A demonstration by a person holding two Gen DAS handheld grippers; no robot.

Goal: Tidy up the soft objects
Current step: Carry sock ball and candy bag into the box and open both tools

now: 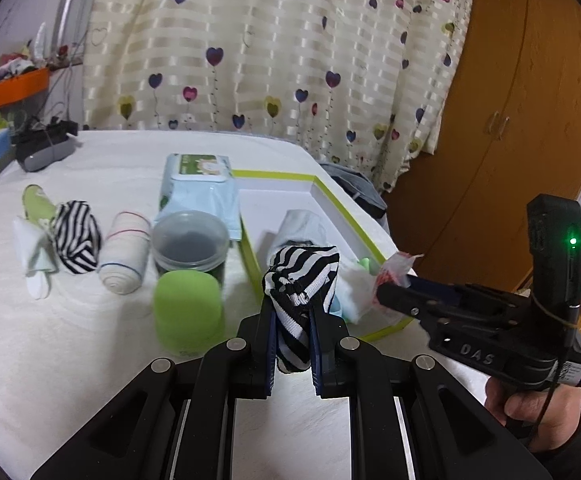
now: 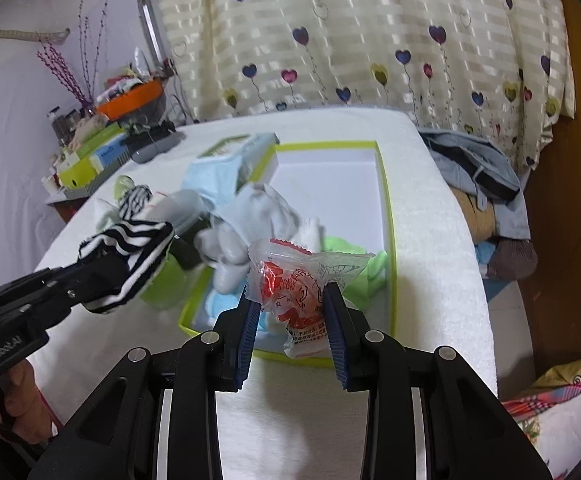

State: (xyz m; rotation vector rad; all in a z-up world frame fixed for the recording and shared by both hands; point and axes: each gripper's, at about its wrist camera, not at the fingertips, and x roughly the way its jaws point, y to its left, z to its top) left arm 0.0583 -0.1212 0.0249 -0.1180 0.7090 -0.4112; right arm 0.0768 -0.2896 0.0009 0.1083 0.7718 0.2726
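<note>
Left gripper (image 1: 293, 320) clamps a black-and-white striped sock (image 1: 300, 276); right gripper (image 2: 292, 308) clamps a crinkled clear red-printed plastic packet (image 2: 304, 280).
Both items hang above the near end of the green-rimmed white cardboard box (image 2: 386, 184).

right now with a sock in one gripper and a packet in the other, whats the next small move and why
Probably lower the left gripper and set the striped sock in the green-edged box: it already hangs over the near end, beside the light socks piled there.

Two wrist views, close, angled down; sharing green-rimmed box (image 1: 370, 246)
</note>
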